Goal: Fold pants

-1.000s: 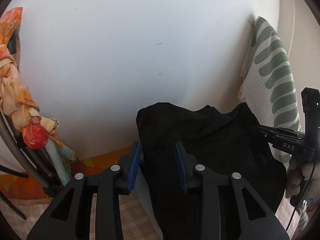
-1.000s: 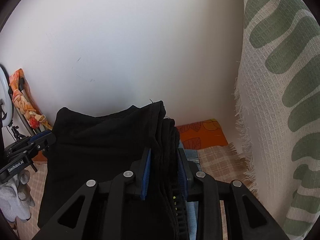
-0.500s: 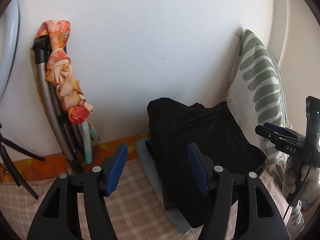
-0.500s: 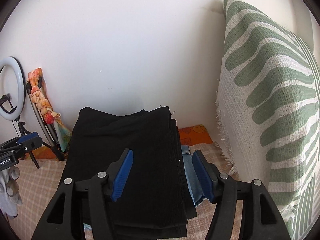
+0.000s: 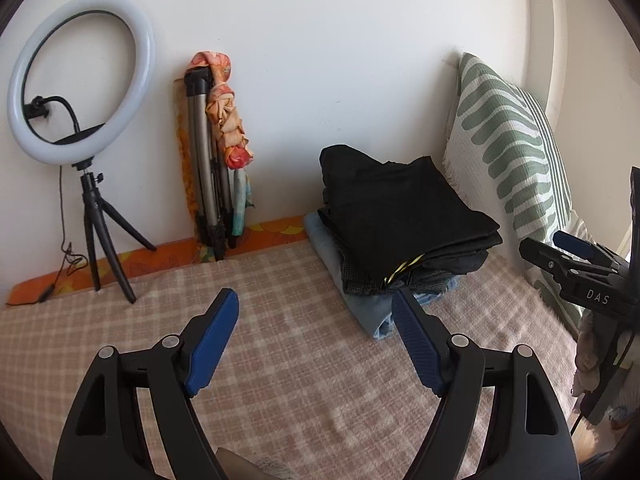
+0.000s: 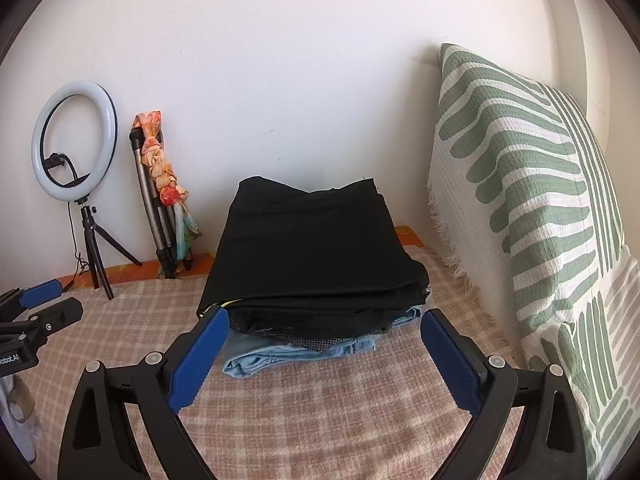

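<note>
Pants lie stacked, both tongs spread, clear.

Bright, even daylight; soft shadows. Focus sharp throughout. Strong fisheye curvature and dark vignette at all corners. No glare.

Two tripods, one pillow, one clothes stack.

We see the folded black fabric pants lying flat atop a stack of folded clothes, above light blue denim jeans, on the checked bed cover.
</note>
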A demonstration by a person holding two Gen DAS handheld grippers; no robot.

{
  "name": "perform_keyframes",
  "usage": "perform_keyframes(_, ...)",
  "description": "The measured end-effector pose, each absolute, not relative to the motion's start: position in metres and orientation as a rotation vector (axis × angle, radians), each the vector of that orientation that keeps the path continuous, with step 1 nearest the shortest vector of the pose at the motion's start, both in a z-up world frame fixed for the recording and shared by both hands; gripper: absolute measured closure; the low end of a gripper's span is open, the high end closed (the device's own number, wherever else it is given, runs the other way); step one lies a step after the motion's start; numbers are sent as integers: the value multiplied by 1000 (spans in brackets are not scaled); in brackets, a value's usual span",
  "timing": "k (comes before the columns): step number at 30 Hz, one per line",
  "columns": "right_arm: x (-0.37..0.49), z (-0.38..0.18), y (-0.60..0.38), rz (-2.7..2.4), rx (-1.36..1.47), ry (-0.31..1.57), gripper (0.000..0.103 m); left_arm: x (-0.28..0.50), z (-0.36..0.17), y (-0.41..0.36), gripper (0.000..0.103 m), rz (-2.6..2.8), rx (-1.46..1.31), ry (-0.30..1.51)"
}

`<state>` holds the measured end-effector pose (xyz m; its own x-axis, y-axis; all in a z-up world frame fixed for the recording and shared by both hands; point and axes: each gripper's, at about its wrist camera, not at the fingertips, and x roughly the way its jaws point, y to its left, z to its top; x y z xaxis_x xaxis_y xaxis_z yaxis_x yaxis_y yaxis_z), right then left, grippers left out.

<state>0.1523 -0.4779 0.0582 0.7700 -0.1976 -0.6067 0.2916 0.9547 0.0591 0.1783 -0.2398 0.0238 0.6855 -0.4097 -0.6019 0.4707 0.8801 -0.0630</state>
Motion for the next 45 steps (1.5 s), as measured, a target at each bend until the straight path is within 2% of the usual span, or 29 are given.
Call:
perform_keyframes(4,127,56,-453,-282,142,645,0,147,19,-218,24,-472,80,663)
perform_keyframes(17,80,46,-391,-212,124,655,0,80,9,-172,23,-401,116,637)
perform_keyframes(45,78,19,-373,-193,133,679,0,70,-7,-167,23,-382,154,636)
